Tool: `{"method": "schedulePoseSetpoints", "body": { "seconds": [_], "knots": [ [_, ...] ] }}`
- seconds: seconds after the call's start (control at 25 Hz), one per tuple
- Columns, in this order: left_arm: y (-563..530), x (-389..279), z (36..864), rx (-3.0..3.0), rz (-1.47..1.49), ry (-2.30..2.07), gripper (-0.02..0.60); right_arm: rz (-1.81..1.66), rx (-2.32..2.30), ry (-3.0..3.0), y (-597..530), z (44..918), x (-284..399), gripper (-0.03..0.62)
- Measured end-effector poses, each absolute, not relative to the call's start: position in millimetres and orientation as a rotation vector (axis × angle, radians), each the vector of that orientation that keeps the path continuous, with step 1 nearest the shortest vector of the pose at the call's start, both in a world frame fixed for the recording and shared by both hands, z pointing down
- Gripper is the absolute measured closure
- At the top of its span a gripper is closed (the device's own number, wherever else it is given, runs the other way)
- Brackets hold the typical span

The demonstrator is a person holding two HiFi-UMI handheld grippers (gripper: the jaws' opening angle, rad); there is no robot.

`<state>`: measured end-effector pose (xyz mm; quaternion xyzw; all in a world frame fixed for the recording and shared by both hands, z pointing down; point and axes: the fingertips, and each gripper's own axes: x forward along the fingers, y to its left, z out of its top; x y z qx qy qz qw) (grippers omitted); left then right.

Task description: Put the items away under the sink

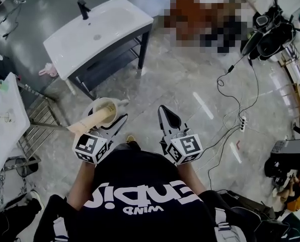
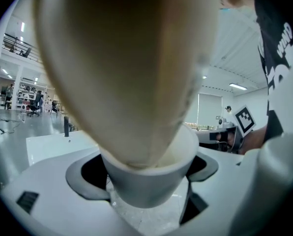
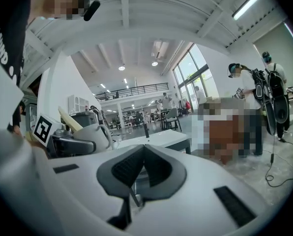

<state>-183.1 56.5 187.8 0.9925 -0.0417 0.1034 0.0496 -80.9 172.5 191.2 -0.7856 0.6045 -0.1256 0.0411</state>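
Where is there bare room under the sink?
For the white holder: the shelf under the sink shows bare along its visible edge; the sink top hides the rest. Crowded: cables on the floor at right, pink item beside the sink.

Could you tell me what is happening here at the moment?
A person stands a little way from the white sink, with a gripper in each hand. The left gripper has its jaws shut on a white holder with a beige handle sticking out of it, held up off the floor. The right gripper is empty, its jaws together. The holder is not yet on the dark shelf under the sink.
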Motion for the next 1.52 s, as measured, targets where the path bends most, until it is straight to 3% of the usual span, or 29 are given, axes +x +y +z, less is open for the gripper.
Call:
{"method": "schedulePoseSetpoints", "body": {
  "seconds": [0.76, 1.52],
  "knots": [
    [-2, -93, 197, 2.994, 0.370, -0.016, 0.120, -0.423, -2.431, 1.779, 114, 196, -3, 0.576],
    [-50, 23, 195, 2.966, 0.364, -0.276, 0.120, -0.443, -2.267, 2.017, 41, 193, 136, 0.576]
  ]
}}
